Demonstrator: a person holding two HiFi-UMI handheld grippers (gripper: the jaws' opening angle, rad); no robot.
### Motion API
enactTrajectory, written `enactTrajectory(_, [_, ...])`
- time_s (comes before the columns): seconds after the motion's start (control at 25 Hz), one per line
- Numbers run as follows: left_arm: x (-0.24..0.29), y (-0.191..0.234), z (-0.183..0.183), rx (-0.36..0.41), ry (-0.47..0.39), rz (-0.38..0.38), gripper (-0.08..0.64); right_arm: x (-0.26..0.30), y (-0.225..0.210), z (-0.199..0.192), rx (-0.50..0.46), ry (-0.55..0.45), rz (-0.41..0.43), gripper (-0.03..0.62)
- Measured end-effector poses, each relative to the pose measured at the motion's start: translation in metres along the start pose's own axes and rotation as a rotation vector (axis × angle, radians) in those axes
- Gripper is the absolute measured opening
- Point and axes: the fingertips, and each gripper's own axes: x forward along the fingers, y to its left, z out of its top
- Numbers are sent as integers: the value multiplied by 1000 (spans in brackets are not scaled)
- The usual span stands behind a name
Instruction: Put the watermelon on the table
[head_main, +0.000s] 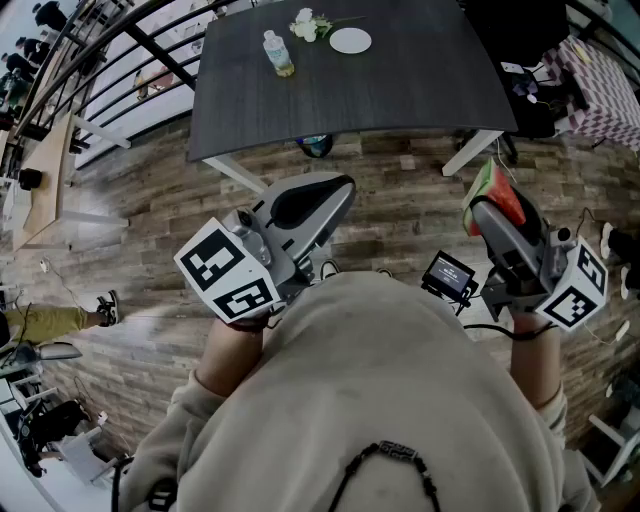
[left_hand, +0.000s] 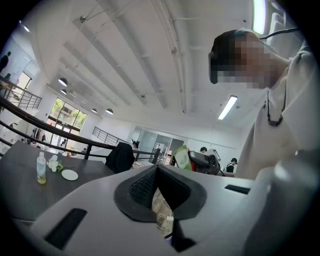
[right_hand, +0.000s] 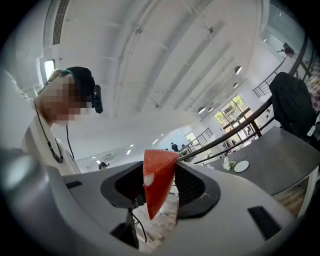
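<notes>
The left gripper was pressed together with nothing in it. The right gripper pinched the red watermelon, held up over the wood floor. Farther off stood the dark desk with a bottle, a plate and a flower.

The table stands ahead of me, beyond both grippers. On its far part sits the bottle, with the flower and the plate to its right (flower and plate are just beside each other). My left gripper is on the left, before the table's near edge. My right gripper is on the right, with the watermelon between its jaws, off the table and above the floor.
</notes>
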Motion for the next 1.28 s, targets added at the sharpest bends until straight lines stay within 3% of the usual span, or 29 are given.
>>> enactTrajectory(0.36, [23,-14,-3,4,11,-13,-9,-19,-8,8,17,-12,0,202])
enactTrajectory(1.04, [91,-55,-29,18,117,-16,-9,-103,-55,30,73,-89,-6,202])
enactTrajectory(1.28, [104,-52,-39,9,145,-32,-9,-121,-65,35,71,-131,-27,202])
